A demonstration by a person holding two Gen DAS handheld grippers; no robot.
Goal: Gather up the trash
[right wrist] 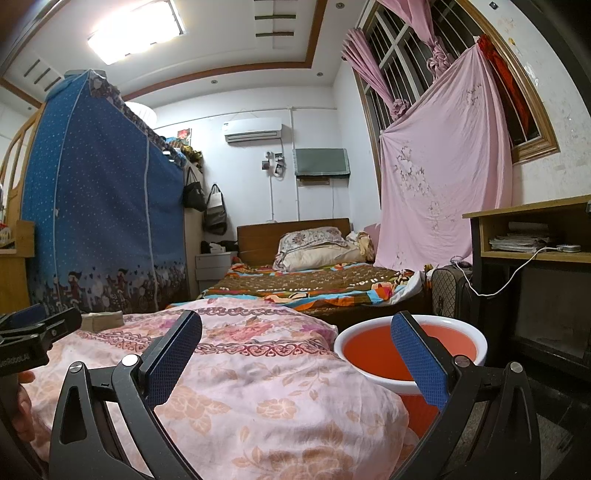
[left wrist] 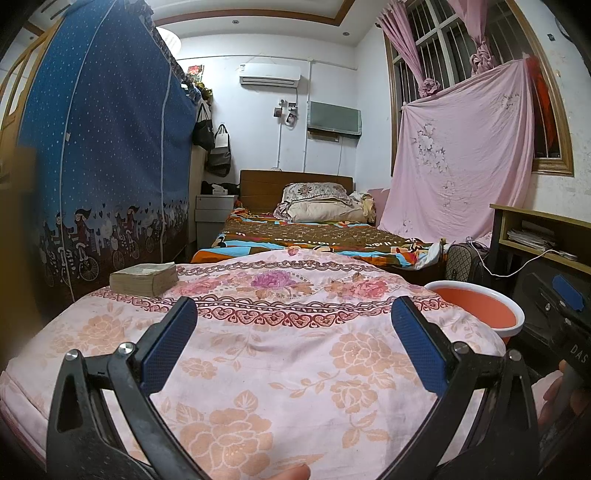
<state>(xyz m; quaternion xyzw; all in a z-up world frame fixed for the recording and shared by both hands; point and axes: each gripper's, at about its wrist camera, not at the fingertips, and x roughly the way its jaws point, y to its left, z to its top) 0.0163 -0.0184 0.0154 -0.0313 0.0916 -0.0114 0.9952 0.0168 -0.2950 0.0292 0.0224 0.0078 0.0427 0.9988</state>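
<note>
Floral quilt (left wrist: 280,354) beneath both gaping jaws

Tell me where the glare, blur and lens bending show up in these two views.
Right wrist view: the ceiling light is blown out to white. Left wrist view: a dark smear blurs the left edge beside the wardrobe. Both views: fisheye bends the window frame and darkens the corners; the open grippers look sharp.

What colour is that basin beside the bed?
Orange-red inside with a white rim; clearest in the right wrist view.
</note>
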